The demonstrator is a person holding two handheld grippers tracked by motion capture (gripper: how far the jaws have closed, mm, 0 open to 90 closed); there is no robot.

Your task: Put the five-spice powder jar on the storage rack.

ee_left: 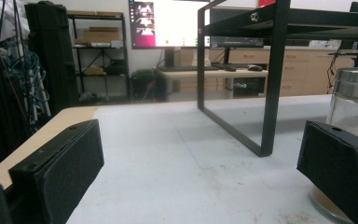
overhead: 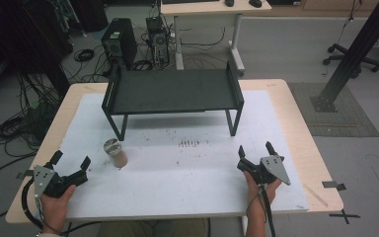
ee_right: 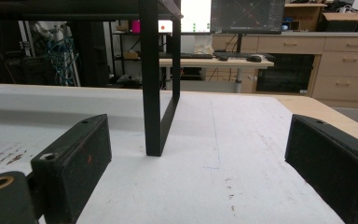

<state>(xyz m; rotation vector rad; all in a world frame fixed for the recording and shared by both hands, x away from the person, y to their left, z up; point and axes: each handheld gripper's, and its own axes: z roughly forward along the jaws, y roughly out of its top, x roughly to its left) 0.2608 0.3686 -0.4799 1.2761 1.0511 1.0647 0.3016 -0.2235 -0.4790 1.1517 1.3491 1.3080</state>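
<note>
Jar (upright) beside left hand-held gripper

Table – pale wood edge; top covered by white sheet, speckled with dark brown marks at centre. Shelf rack: matte black all over, legs included. Jar: silver-grey lid, clear wall, tan-brown contents; in left gripper view, whitish grainy fill under the metallic lid. Left gripper: black jaws, grey three-cornered plate, black cable. Right gripper: black jaws, light grey plate, black cable; in right gripper view, small orange fleck on one jaw. Floor grey, with dark mat at right. Background: black computer towers, black cable tangles.
</note>
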